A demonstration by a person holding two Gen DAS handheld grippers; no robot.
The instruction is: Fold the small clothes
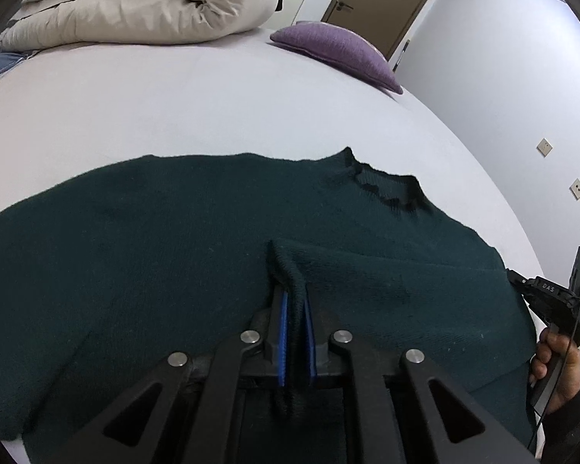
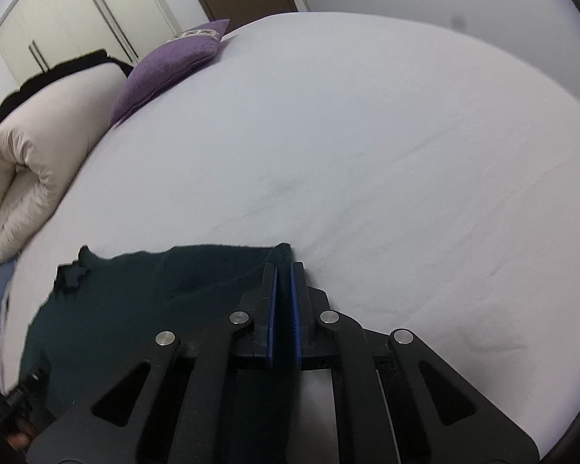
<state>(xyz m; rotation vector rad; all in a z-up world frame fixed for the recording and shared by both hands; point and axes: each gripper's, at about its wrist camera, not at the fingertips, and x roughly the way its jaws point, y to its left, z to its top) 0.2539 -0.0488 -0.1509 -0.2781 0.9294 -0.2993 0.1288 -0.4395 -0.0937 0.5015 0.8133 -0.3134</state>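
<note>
A dark green knit sweater (image 1: pixel 174 239) lies spread on the white bed (image 1: pixel 212 108), its neckline (image 1: pixel 386 189) at the far right. My left gripper (image 1: pixel 293 294) is shut on a pinched fold of the sweater near its middle. In the right wrist view, my right gripper (image 2: pixel 284 270) is shut on a corner of the same sweater (image 2: pixel 154 294) at its right edge. The right gripper's body and the hand holding it (image 1: pixel 556 332) show at the right edge of the left wrist view.
A purple cushion (image 1: pixel 336 50) and a rolled beige duvet (image 1: pixel 143 4) lie at the far side of the bed; both also show in the right wrist view, the cushion (image 2: pixel 170 69) and the duvet (image 2: pixel 42 154). A brown door (image 1: pixel 382 0) and white wall stand beyond.
</note>
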